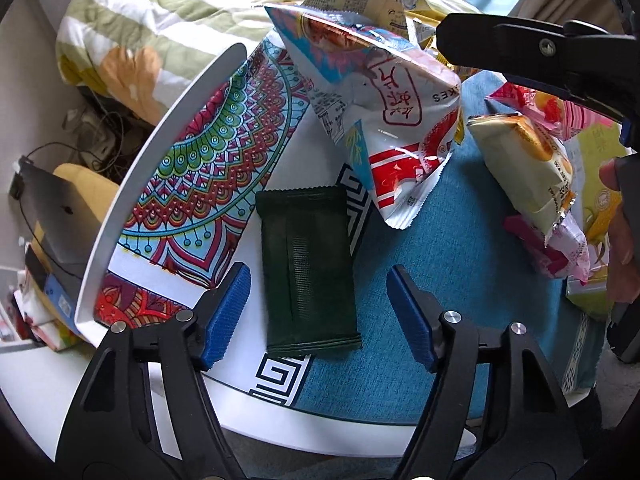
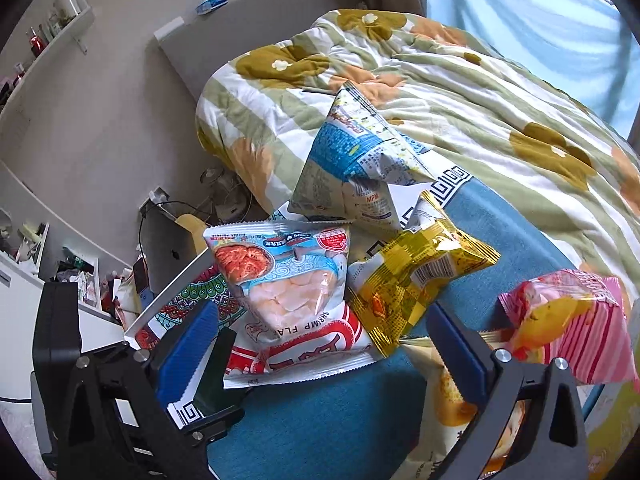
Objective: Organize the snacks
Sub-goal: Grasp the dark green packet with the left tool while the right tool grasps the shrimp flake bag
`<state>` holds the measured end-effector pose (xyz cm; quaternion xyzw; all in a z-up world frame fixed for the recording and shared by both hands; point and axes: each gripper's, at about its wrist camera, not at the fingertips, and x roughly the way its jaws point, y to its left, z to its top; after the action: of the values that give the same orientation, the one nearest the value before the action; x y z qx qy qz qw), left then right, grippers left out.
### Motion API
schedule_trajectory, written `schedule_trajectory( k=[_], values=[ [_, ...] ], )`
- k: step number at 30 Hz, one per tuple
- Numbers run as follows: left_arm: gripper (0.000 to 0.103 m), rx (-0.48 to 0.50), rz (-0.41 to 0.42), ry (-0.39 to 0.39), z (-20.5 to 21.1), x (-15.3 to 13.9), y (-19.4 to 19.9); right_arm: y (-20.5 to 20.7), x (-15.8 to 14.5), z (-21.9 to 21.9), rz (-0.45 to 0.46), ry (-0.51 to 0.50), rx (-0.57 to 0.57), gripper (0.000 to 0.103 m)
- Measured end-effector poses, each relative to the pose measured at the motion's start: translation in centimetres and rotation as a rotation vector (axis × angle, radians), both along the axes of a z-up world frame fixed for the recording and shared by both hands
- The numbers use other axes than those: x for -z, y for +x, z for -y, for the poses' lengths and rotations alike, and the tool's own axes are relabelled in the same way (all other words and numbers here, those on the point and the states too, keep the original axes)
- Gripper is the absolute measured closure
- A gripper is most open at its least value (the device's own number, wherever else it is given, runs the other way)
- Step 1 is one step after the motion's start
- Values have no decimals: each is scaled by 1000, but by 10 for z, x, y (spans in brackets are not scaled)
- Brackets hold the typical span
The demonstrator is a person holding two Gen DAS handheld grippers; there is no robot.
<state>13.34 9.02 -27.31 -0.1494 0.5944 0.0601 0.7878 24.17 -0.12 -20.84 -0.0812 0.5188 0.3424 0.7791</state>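
Observation:
A dark green snack packet (image 1: 308, 272) lies flat, partly on the blue cloth (image 1: 440, 280), beside a mandala-patterned box (image 1: 192, 168). My left gripper (image 1: 316, 270) points down over the packet. Its blue pads (image 1: 226, 312) stand on either side of it with a small gap each way, so it is open. My right gripper (image 2: 322, 310) is wide open above a shrimp-flavour bag (image 2: 288, 288), which leans on the pile and also shows in the left wrist view as the shrimp bag (image 1: 400, 120). Nothing is gripped.
A yellow bag (image 2: 412, 276), a pink bag (image 2: 572, 320), a blue-and-white bag (image 2: 352, 168) and a cream cake packet (image 1: 528, 164) crowd the cloth. A hand (image 1: 620, 240) shows at the right edge. A quilted bed (image 2: 440, 100) lies behind. The white table edge (image 1: 320, 432) is near.

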Motion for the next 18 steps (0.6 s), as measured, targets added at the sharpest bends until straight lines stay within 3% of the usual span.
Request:
schedule_trajectory(
  k=[5,11,18],
  values=[
    [45,-5,2,48,9,5,-1,1,14,-9,-1,-12,-54,1],
    [63,13,4,100,20,2,1,3,25,-15,-12,-9,-85,4],
    [64,36,3,107,15,-2,4,2,37,-28,-34,-20,-128,14]
  ],
)
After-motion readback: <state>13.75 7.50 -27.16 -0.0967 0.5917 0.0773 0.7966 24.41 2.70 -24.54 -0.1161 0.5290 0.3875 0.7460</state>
